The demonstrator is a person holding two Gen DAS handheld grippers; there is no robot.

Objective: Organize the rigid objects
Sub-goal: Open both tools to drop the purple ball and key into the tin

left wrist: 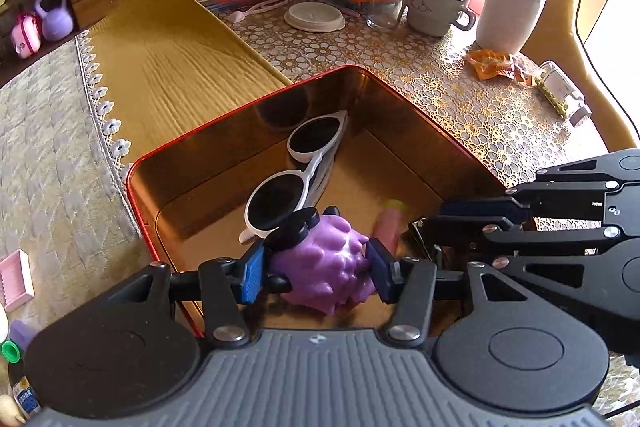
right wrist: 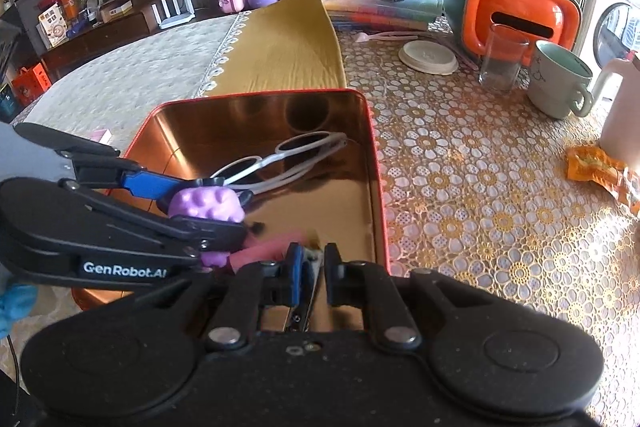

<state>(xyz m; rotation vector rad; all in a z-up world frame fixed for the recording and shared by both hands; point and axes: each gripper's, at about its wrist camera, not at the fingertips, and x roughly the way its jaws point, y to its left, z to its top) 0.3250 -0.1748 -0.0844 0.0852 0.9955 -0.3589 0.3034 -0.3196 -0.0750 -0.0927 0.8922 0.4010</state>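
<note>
You have a red-rimmed tin box [left wrist: 404, 95] standing open on the table, its shiny gold inner walls mirroring what lies inside. In it, white-framed sunglasses [left wrist: 298, 171] with round dark lenses lean along the far side, arms folded. Above the near end you hold a knobbly purple toy [left wrist: 324, 265] with black parts, pinched from both sides. Beside it a pink, stick-like piece [right wrist: 266, 249] shows, blurred. A thin metal object [right wrist: 308, 291] sits clamped at the near edge; its kind is unclear.

Sunglasses [left wrist: 298, 171] lie in the tin [left wrist: 420, 109], mug [left wrist: 436, 7] behind it.
</note>
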